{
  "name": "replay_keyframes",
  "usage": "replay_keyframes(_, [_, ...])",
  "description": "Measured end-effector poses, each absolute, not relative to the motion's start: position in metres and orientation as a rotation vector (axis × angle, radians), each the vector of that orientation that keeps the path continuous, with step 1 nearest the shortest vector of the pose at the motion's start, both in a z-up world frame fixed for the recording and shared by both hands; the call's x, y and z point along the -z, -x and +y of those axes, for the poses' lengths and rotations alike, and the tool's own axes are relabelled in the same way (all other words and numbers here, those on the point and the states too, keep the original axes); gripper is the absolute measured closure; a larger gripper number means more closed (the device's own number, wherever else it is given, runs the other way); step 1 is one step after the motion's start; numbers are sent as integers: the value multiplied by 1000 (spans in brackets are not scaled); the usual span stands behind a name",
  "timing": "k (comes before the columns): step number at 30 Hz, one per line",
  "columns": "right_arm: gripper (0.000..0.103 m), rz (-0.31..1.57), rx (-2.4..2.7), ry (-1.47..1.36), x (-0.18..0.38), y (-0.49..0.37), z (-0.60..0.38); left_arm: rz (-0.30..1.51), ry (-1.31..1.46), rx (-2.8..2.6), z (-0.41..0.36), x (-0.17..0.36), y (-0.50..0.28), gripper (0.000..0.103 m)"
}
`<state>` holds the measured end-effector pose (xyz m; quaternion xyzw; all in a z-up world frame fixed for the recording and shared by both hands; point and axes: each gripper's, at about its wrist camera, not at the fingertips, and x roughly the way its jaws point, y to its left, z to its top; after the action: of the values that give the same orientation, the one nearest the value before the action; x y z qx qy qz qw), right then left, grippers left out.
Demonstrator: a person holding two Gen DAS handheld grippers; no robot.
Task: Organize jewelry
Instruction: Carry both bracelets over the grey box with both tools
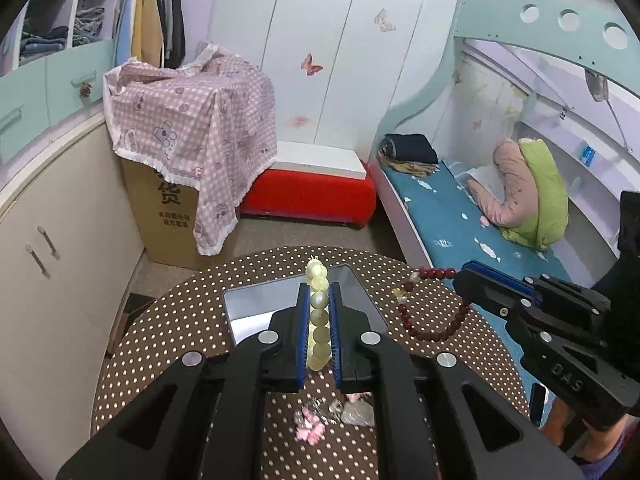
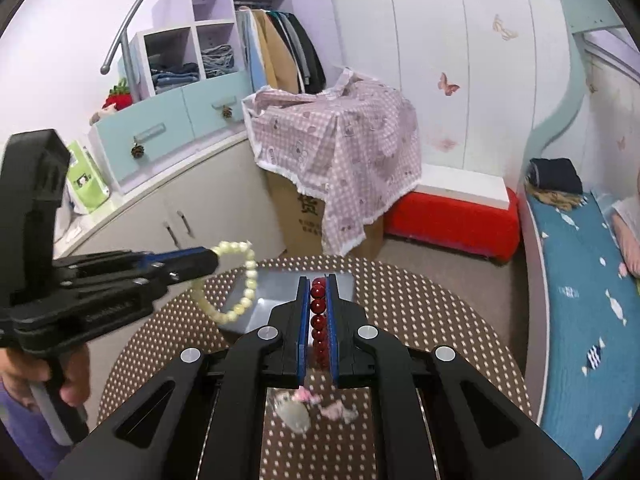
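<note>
My left gripper (image 1: pixel 319 286) is shut on a pale yellow bead bracelet (image 1: pixel 318 316) and holds it above the grey tray (image 1: pixel 256 308). In the right wrist view the left gripper (image 2: pixel 212 258) shows at the left with the bracelet (image 2: pixel 236 284) hanging from it as a loop. My right gripper (image 2: pixel 318 280) is shut on a dark red bead bracelet (image 2: pixel 319 320) over the tray (image 2: pixel 276 292). In the left wrist view the right gripper (image 1: pixel 460 278) holds the red bracelet (image 1: pixel 432 308) to the right of the tray.
The round table (image 1: pixel 180 320) has a brown dotted cloth. Pink and silvery jewelry pieces (image 1: pixel 320 420) lie on it near me, also in the right wrist view (image 2: pixel 308 404). A covered cardboard box (image 1: pixel 188 152), a red bench (image 1: pixel 312 192) and a bed (image 1: pixel 460 232) stand beyond.
</note>
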<state>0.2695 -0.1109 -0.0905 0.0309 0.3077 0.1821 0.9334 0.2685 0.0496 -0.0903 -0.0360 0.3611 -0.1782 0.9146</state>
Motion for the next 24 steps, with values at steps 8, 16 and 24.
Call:
replay_keyframes(8, [95, 667, -401, -44, 104, -302, -86, 820, 84, 343, 57, 125, -305, 95])
replay_keyframes(16, [95, 732, -414, -36, 131, -326, -70, 878, 93, 334, 60, 152, -319, 95])
replay_keyframes(24, [95, 777, -397, -34, 153, -342, -64, 899, 89, 325, 59, 162, -323, 94])
